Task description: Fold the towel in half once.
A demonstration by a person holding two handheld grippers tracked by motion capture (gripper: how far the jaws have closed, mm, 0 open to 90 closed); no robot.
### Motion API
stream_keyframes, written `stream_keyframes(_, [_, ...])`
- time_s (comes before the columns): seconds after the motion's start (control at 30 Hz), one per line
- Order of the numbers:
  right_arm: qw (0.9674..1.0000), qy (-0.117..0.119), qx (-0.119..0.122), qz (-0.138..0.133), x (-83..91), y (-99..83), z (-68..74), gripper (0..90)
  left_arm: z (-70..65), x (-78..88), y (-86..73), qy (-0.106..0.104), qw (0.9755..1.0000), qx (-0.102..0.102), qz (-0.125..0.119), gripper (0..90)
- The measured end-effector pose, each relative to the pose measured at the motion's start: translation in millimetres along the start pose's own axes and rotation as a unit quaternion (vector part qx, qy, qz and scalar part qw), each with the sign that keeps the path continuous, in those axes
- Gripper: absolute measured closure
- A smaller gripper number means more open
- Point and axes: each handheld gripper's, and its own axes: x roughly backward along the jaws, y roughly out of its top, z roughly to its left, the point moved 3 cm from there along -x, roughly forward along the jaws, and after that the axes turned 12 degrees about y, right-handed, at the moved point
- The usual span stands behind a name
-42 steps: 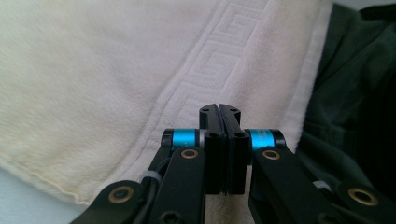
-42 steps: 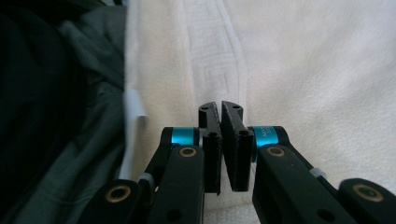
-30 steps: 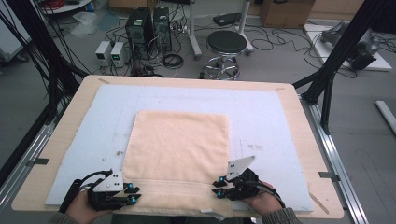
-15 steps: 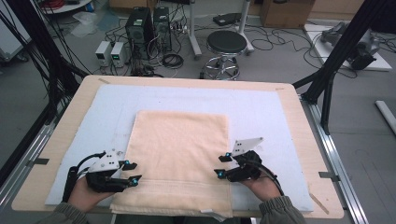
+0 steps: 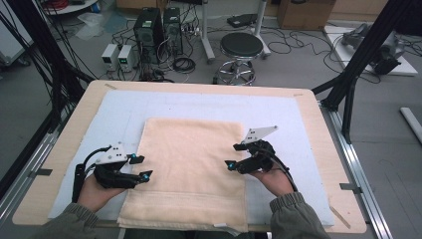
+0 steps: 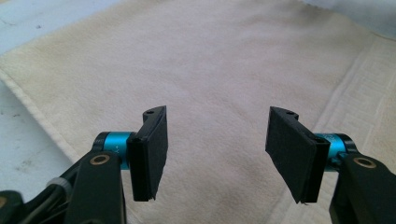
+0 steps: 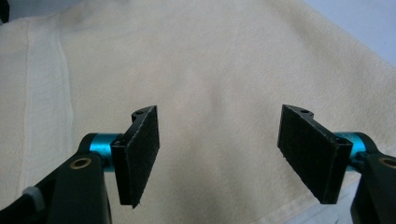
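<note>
1. A cream, rectangular terry-cloth towel point(image 5: 191, 169) lies flat on a pale blue mat point(image 5: 298, 124) that covers the light wooden table point(image 5: 318, 107). Its near edge reaches almost to the table's front edge, where a woven band runs across the cloth.
2. The left gripper point(image 5: 142, 167) — black, with teal collars behind its pads — sits at the towel's left edge in the high view, held in the person's left hand point(image 5: 94, 191). Its tips point inward over the cloth.
3. In the left gripper view, the left gripper's two black pads stand well apart above the towel point(image 6: 210, 70) with nothing between them; the jaws have just been opening, and the cloth is released.
4. The right gripper point(image 5: 233, 155) sits at the towel's right edge in the high view, held in the person's right hand point(image 5: 272, 180), its tips likewise turned inward over the cloth.
5. In the right gripper view, the right gripper's pads are spread wide above the towel point(image 7: 210, 60), gripping nothing — these jaws too have just been opening.
6. A grey three-cornered plate point(image 5: 259, 133) tops the right gripper, and a black cable point(image 5: 79, 174) loops from the left one.
7. Beyond the table, a round black stool point(image 5: 241, 47) stands on the grey floor near black computer towers point(image 5: 157, 25).
</note>
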Motion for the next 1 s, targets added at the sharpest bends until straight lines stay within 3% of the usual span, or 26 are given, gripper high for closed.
stream_keyframes(0.2, [1.0, -0.005, 0.001, 0.003, -0.4, 10.5, -7.4, 28.0, 6.7, -1.3, 2.4, 0.005, 1.0, 0.003, -0.003, 38.9])
stream_keyframes(0.37, [0.9999, -0.012, -0.003, 0.0, 2.6, 17.2, -16.7, 27.9, 19.4, -3.8, 5.9, 0.019, 0.9995, 0.025, -0.007, 38.9])
stream_keyframes(0.57, [0.9998, -0.021, -0.002, -0.001, 9.2, 28.9, -25.1, 27.7, 35.8, -3.2, 21.8, 0.034, 0.9987, 0.034, -0.017, 38.9])
stream_keyframes(0.77, [0.9997, -0.025, 0.0, -0.004, 12.7, 36.8, -31.9, 27.7, 46.2, -6.3, 36.0, 0.045, 0.9985, 0.027, -0.014, 38.9])
stream_keyframes(1.0, [0.9996, -0.029, 0.003, -0.007, 16.2, 42.8, -33.9, 27.5, 41.8, -10.9, 40.0, 0.046, 0.9988, 0.014, -0.006, 37.4])
